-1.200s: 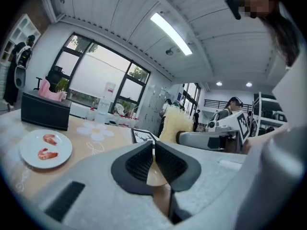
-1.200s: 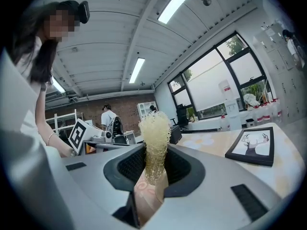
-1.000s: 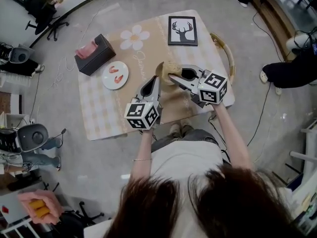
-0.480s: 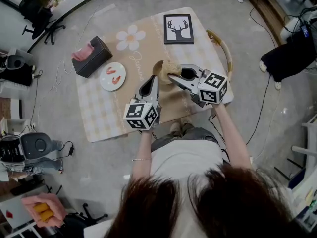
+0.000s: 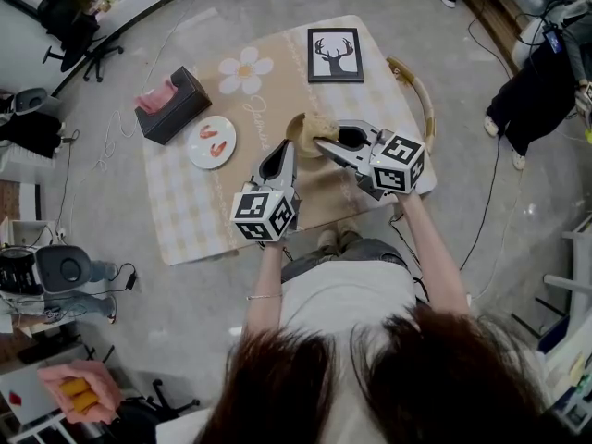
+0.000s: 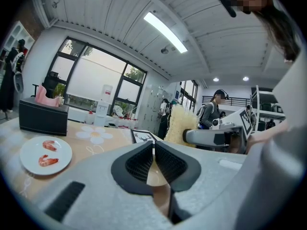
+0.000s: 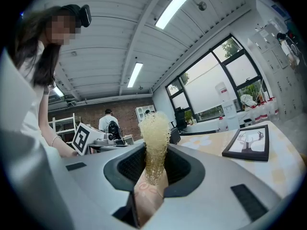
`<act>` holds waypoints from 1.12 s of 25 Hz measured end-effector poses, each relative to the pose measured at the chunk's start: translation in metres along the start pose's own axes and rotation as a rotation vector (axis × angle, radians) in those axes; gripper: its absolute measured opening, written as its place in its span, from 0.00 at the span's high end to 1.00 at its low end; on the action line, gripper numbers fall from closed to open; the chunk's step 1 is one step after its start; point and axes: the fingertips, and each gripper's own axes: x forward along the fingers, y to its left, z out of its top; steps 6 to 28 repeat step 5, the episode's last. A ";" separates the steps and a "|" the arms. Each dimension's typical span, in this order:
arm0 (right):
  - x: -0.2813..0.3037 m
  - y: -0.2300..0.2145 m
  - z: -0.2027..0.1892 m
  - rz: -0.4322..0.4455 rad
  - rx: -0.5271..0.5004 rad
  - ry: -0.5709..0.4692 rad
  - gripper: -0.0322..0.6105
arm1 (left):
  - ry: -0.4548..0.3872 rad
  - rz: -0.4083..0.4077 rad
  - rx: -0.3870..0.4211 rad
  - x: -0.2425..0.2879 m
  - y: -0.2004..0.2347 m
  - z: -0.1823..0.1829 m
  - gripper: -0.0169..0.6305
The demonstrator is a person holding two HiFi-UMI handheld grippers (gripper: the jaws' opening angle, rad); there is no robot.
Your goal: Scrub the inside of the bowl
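Note:
A tan bowl stands near the middle of the table, tilted. My left gripper is shut on its near rim. In the left gripper view the thin beige bowl wall sits between the nearly closed pads of the left gripper. My right gripper is shut on a yellow mesh scrubber, which lies in the bowl's mouth. The scrubber sticks up from between the pads of the right gripper. From the left gripper view the scrubber stands just beyond the bowl.
On the checked cloth are a dark tissue box, a white plate with shrimp and a framed deer picture. A curved wooden hoop hangs off the table's right edge. A person stands at the right.
Both grippers, the bowl and the scrubber stay where they were. Only the head view has shifted a little, and the person at the right has moved.

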 end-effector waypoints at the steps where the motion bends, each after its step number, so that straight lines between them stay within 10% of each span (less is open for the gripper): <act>1: 0.000 0.000 0.000 0.001 0.001 0.000 0.80 | 0.000 0.001 0.000 0.000 0.000 0.000 0.94; 28: 0.000 0.000 -0.001 0.001 -0.003 0.005 0.80 | -0.001 0.003 0.000 -0.001 0.001 0.000 0.94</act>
